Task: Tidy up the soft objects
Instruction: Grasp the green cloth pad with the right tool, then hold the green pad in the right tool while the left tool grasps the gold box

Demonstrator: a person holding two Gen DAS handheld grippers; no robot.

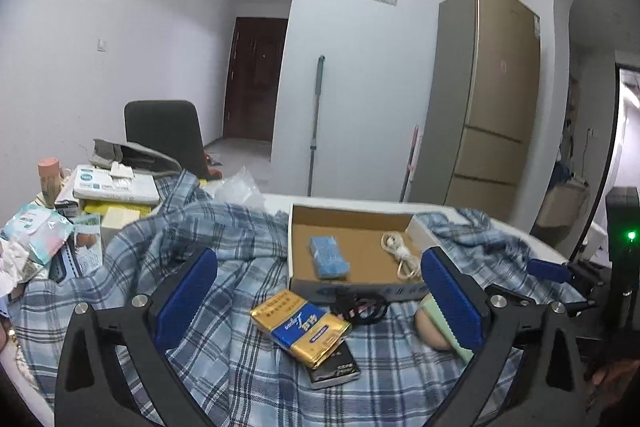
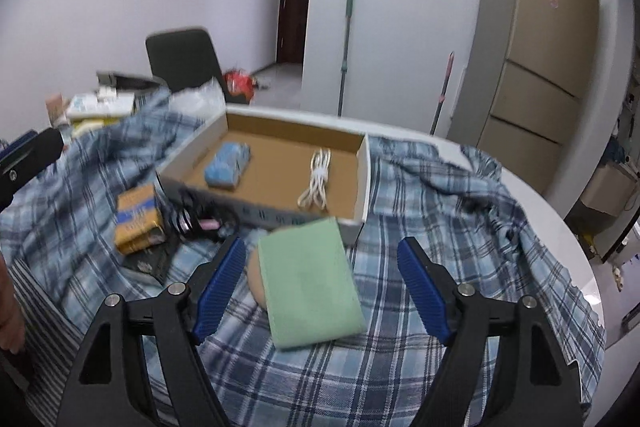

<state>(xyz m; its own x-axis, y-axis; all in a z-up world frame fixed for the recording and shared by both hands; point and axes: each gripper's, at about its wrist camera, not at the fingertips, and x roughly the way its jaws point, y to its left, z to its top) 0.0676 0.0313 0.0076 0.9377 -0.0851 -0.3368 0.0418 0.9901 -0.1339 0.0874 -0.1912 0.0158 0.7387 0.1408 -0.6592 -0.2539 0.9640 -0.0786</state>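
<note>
The left hand-held gripper (image 1: 318, 301) gapes wide and empty over a gold packet (image 1: 302, 325) on the plaid cloth (image 1: 240, 379) covering the worktop. The right hand-held gripper (image 2: 322, 285) stands wide too, holding nothing, its pads either side of a green sponge (image 2: 310, 283) lying just before the box (image 2: 362, 183). In the box lie a blue sponge (image 2: 228, 165) and a white cable (image 2: 318, 179).

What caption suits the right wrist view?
Open right gripper straddling green sponge on plaid cloth, before cardboard box.
</note>
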